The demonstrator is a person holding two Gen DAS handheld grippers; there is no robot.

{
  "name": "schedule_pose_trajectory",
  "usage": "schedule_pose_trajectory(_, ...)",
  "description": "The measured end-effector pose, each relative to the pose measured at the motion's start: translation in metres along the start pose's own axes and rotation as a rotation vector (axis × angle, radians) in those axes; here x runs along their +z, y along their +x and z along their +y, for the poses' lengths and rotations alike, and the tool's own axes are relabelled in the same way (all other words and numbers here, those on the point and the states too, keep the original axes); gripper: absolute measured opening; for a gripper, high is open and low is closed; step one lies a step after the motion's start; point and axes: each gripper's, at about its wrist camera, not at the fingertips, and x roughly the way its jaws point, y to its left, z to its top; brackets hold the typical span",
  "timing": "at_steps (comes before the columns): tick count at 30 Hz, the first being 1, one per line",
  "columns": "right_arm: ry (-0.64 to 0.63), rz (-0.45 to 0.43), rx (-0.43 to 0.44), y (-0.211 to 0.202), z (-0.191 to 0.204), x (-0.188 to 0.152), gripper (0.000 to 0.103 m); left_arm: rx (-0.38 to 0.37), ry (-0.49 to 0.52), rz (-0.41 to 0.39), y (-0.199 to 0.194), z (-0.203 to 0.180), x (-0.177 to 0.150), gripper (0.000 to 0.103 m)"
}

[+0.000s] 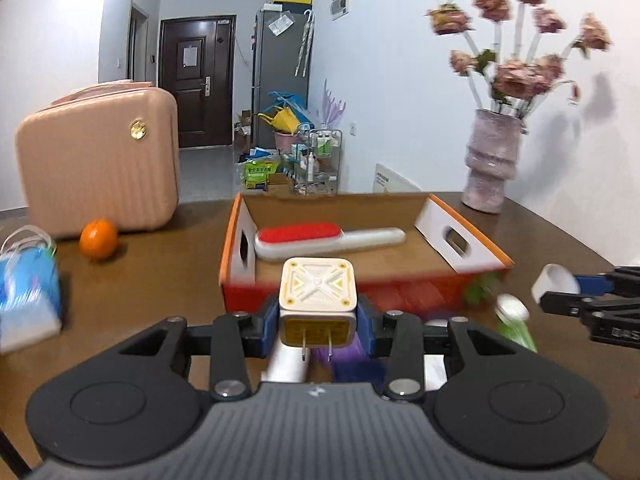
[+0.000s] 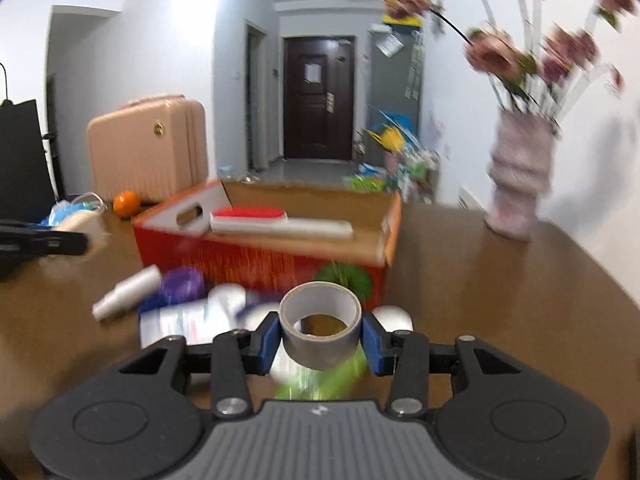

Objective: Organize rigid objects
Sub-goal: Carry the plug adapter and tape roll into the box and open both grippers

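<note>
My left gripper (image 1: 318,322) is shut on a cream plug adapter (image 1: 318,288), held above the table with its two prongs facing the camera. My right gripper (image 2: 320,336) is shut on a grey roll of tape (image 2: 320,326), also held above the table. Just beyond both stands an open orange cardboard box (image 1: 236,240) (image 2: 256,264). A red and white lint brush (image 1: 324,238) (image 2: 280,222) lies inside it. At the right edge of the left wrist view the right gripper (image 1: 560,294) shows with the tape (image 1: 554,282). At the left edge of the right wrist view, blurred, the left gripper (image 2: 84,240) shows with the adapter (image 2: 94,232).
On the brown table (image 2: 500,300) near the box's front lie white cups (image 2: 128,292), a purple item (image 2: 182,284), a white and green bottle (image 1: 514,318) and packets. A pink case (image 1: 100,160), an orange (image 1: 98,239), a blue bag (image 1: 30,288) stand left, a flower vase (image 1: 490,160) right.
</note>
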Motion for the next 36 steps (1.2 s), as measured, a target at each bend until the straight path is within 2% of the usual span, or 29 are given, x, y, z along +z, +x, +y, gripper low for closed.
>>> schedule_pose_trajectory(4, -0.007, -0.004, 0.025, 0.046, -0.013, 0.047, 0.042, -0.006, -0.030, 0.088, 0.066, 0.019, 0.042, 0.039)
schedule_pose_trajectory(9, 0.018, 0.108, 0.002, 0.136, -0.035, 0.090, 0.042, 0.065, 0.019, 0.222, 0.141, 0.030, 0.056, 0.039)
schedule_pose_trajectory(14, -0.061, 0.240, -0.102, 0.218, -0.037, 0.104, 0.042, 0.037, 0.020, 0.279, 0.168, 0.040, 0.050, 0.040)
schedule_pose_trajectory(19, -0.109, 0.316, -0.118, 0.251, -0.031, 0.104, 0.042, 0.046, 0.014, 0.280, 0.172, 0.048, 0.054, 0.045)
schedule_pose_trajectory(22, -0.130, 0.295, -0.157, 0.247, -0.031, 0.104, 0.046, 0.041, 0.012, 0.259, 0.162, 0.049, 0.056, 0.046)
schedule_pose_trajectory(24, -0.107, 0.273, -0.156, 0.234, -0.030, 0.106, 0.055, 0.036, -0.003, 0.239, 0.148, 0.051, 0.059, 0.050)
schedule_pose_trajectory(27, -0.085, 0.228, -0.143, 0.204, -0.029, 0.111, 0.063, 0.026, 0.000, 0.205, 0.120, 0.049, 0.061, 0.055)
schedule_pose_trajectory(32, -0.104, 0.166, -0.130, 0.131, -0.018, 0.114, 0.068, 0.011, 0.028, 0.126, 0.060, 0.042, 0.059, 0.075)
schedule_pose_trajectory(36, -0.103, 0.101, -0.121, 0.069, -0.009, 0.112, 0.078, 0.016, 0.044, 0.056, 0.006, 0.035, 0.052, 0.084)
